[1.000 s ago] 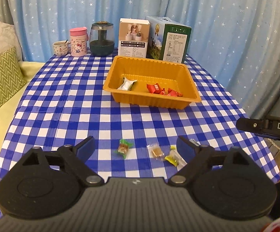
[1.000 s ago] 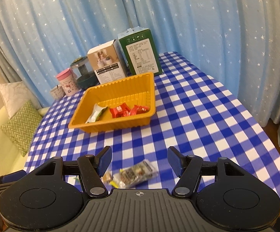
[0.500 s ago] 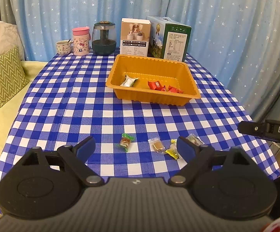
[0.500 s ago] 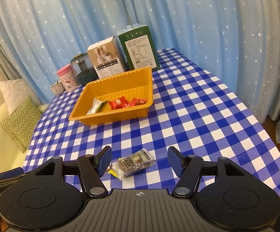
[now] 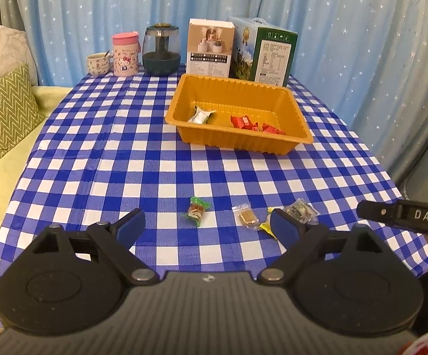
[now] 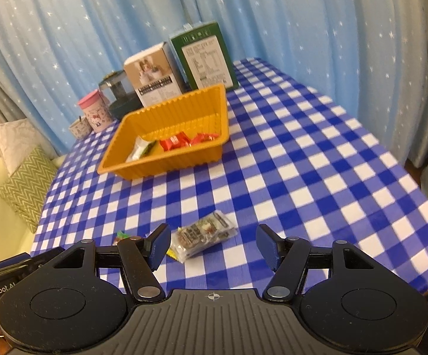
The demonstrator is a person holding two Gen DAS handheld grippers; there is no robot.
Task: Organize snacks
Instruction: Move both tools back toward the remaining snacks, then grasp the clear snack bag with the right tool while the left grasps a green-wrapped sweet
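Left wrist view is showing the left gripper (image 5: 206, 226) hanging wide open and empty above the green-wrapped candy (image 5: 197, 210), likely lining up a pick. Beside it are lying a clear-wrapped brown candy (image 5: 246, 216), a yellow candy (image 5: 266, 226) and a clear snack packet (image 5: 300, 211). Right gripper (image 6: 212, 245) is hovering about half open, gripping nothing, over that packet. Sorted red candies (image 5: 254, 124) are sitting in the orange tray (image 5: 237, 143). Gripper bodies are reading "DAS" and "GenRobot.AI"; the box labels are too small to read.

Tray (image 5: 299, 140) mid-table holding wrapped snacks (image 5: 243, 122), boxes (image 5: 209, 48) behind it, loose candies (image 5: 197, 214) near front edge.
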